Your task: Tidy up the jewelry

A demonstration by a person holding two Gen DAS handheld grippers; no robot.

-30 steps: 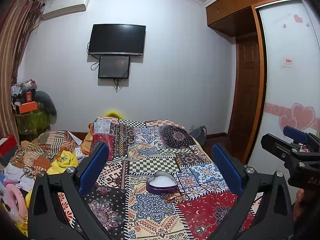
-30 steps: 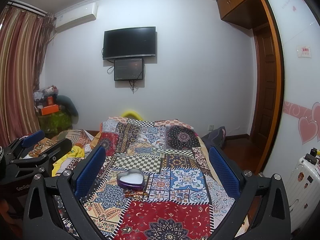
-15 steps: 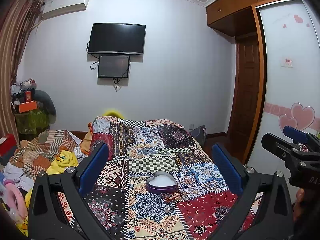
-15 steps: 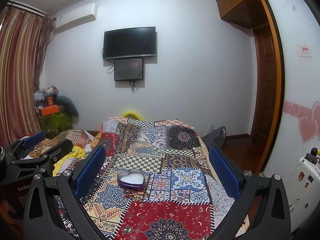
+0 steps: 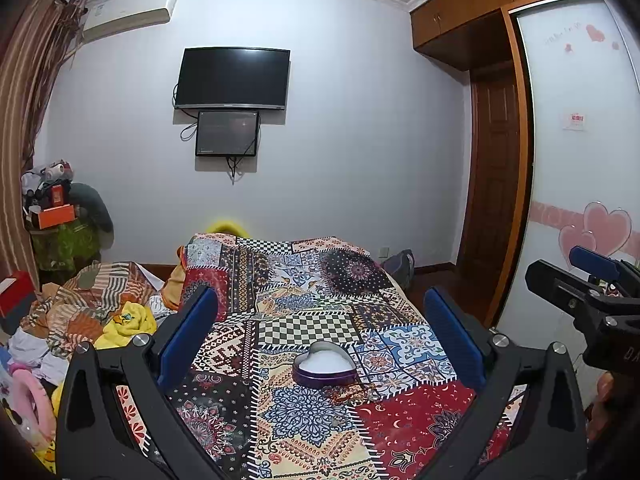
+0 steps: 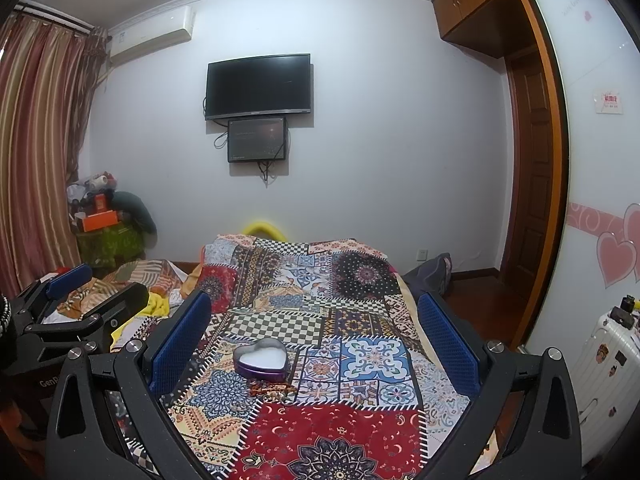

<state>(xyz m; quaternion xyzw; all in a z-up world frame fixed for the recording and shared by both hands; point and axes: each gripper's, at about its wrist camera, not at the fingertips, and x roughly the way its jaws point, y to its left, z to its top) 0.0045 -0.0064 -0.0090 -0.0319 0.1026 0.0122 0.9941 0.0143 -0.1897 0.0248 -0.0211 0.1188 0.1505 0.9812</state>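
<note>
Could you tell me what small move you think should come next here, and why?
Probably lower the right gripper toward the beaded jewelry lying on the patchwork bedspread just in front of the heart-shaped tin. Both it and the left gripper are open, empty and well above the bed; the tin is open and looks empty.

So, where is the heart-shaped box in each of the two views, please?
Left wrist view: heart-shaped box lies on the quilt, low, at centre.
Right wrist view: box low, left of centre.
Shared landmark: the beaded jewelry lying just in front of it.
</note>
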